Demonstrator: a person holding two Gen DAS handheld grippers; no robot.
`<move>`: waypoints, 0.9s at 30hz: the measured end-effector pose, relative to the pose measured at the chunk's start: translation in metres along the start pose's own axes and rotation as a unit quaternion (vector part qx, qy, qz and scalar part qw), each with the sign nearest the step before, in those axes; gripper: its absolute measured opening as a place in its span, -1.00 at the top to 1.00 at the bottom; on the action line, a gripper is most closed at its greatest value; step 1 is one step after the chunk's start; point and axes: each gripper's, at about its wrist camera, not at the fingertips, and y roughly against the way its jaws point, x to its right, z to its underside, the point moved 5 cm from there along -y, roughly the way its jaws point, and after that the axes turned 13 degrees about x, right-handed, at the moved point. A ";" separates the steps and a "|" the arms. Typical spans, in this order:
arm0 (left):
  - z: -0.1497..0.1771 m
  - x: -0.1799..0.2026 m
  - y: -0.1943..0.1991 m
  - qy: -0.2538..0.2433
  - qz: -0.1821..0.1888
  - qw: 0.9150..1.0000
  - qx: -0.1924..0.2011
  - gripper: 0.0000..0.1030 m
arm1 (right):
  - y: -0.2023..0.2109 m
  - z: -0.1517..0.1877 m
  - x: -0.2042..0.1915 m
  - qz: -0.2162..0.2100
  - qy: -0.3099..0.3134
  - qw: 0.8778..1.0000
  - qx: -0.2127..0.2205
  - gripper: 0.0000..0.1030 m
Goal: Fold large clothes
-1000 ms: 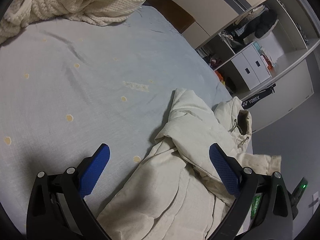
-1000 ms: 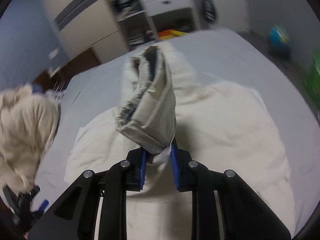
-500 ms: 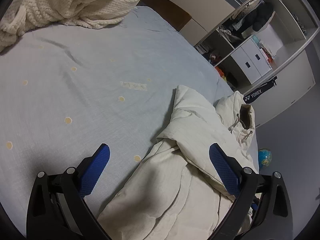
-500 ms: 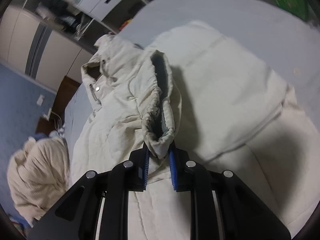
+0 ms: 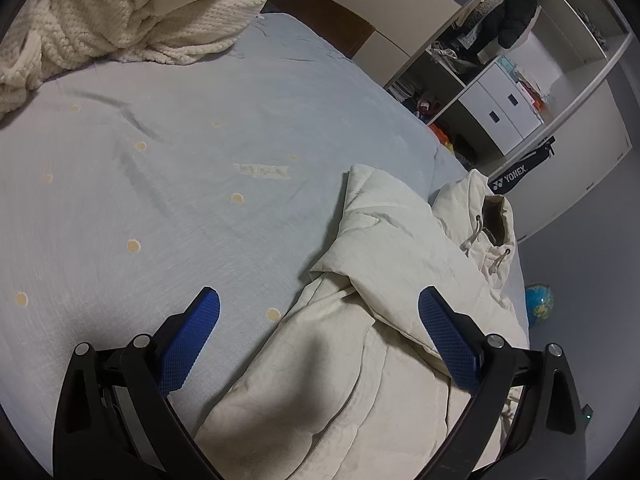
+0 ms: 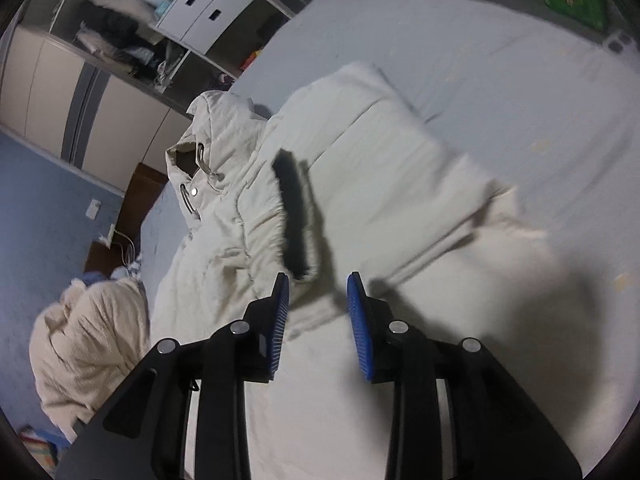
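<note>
A cream padded jacket point(image 6: 380, 184) lies spread on the pale blue bed sheet point(image 5: 160, 168). One sleeve is folded across its body, the dark-lined cuff point(image 6: 294, 220) just ahead of my right gripper point(image 6: 318, 284). That gripper's jaws are opening and nothing is pressed between the blue pads. The hood with drawstrings point(image 6: 196, 168) lies at the far left of the jacket. In the left wrist view the jacket point(image 5: 380, 320) fills the lower right, its hood point(image 5: 488, 224) farther off. My left gripper point(image 5: 320, 300) hangs open over the jacket's edge, holding nothing.
A cream knitted blanket point(image 5: 132, 12) is heaped at the head of the bed, seen also as a bundle point(image 6: 88, 340) low left. An open wardrobe with white drawers point(image 5: 504, 104) and a racket bag point(image 5: 520, 168) stands beyond the bed. A small globe point(image 5: 540, 308) sits on the floor.
My right gripper carried the sleeve down across the jacket, rolled, and let go of the cuff, which now lies flat. The left gripper stayed open, barely shifting.
</note>
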 end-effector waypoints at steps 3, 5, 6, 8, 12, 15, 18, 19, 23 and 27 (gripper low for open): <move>0.002 0.003 0.000 -0.010 -0.003 1.000 -0.003 -0.87 | 0.019 0.000 0.007 0.008 0.040 0.999 -0.003 0.41; 0.004 0.008 -0.001 -0.023 -0.006 1.000 -0.009 -0.87 | 0.031 0.002 0.010 0.008 0.062 0.998 -0.003 0.07; 0.006 0.010 -0.001 -0.031 -0.006 0.999 -0.012 -0.87 | 0.036 0.003 0.011 0.008 0.072 0.997 -0.001 -0.10; 0.010 0.017 0.000 -0.053 0.002 0.998 -0.024 -0.87 | 0.046 0.006 0.011 0.003 0.091 0.996 0.004 -0.12; 0.017 0.033 0.002 -0.095 0.017 0.995 -0.034 -0.87 | 0.058 0.011 0.008 -0.014 0.106 0.994 0.005 -0.12; 0.023 0.050 0.001 -0.136 0.028 0.989 -0.049 -0.87 | 0.061 0.016 0.000 -0.024 0.125 0.992 0.002 -0.13; 0.027 0.069 -0.002 -0.174 0.041 0.982 -0.063 -0.87 | 0.062 0.020 -0.011 -0.033 0.150 0.988 -0.004 -0.13; 0.028 0.079 -0.004 -0.185 0.047 0.979 -0.066 -0.87 | 0.062 0.020 -0.017 -0.037 0.161 0.986 -0.004 -0.13; 0.025 0.110 -0.014 -0.205 0.059 0.974 -0.073 -0.87 | 0.061 0.012 -0.045 -0.054 0.190 0.980 -0.002 -0.13; 0.018 0.145 -0.031 -0.212 0.077 0.971 -0.074 -0.87 | 0.053 -0.005 -0.070 -0.066 0.210 0.975 -0.006 -0.13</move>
